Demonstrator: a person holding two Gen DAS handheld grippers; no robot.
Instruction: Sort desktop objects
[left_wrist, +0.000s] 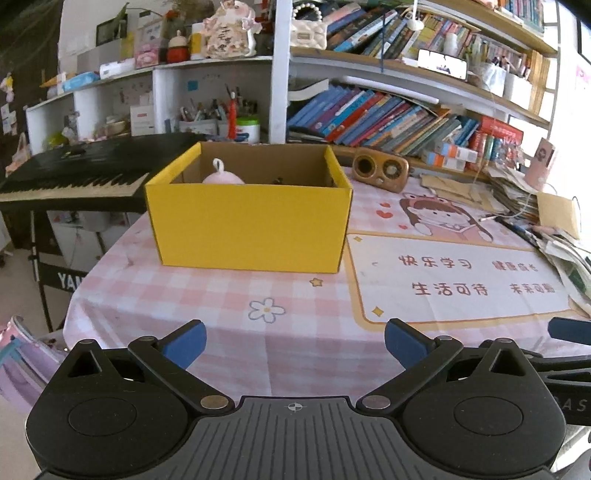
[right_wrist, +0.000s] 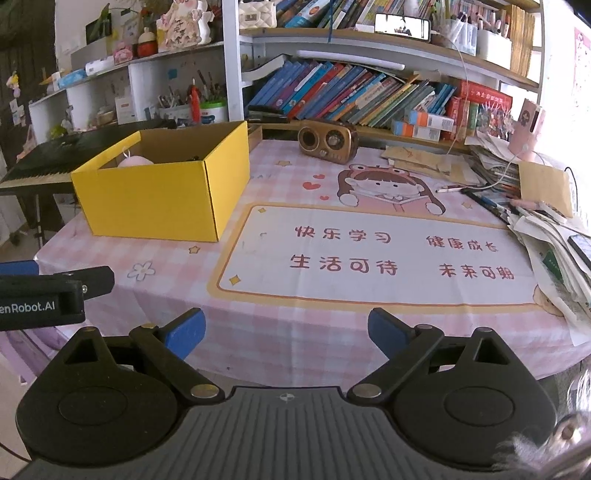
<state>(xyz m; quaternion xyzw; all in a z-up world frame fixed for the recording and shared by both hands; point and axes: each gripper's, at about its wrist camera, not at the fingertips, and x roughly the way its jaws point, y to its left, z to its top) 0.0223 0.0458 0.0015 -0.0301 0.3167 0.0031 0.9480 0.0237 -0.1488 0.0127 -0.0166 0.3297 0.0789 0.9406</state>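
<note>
A yellow cardboard box (left_wrist: 247, 218) stands open on the pink checked tablecloth; it also shows in the right wrist view (right_wrist: 155, 199) at the left. A pink round object with a loop (left_wrist: 221, 176) lies inside it, seen too in the right wrist view (right_wrist: 135, 160), beside something dark. My left gripper (left_wrist: 294, 345) is open and empty, held above the table's near edge facing the box. My right gripper (right_wrist: 286, 338) is open and empty, to the right of the left one, facing the printed mat (right_wrist: 369, 254).
A brown retro radio (right_wrist: 328, 142) stands at the back of the table. Piled papers, pens and a brown envelope (right_wrist: 543, 188) crowd the right side. Bookshelves (right_wrist: 351, 92) rise behind. A black keyboard (left_wrist: 74, 173) stands to the left, off the table.
</note>
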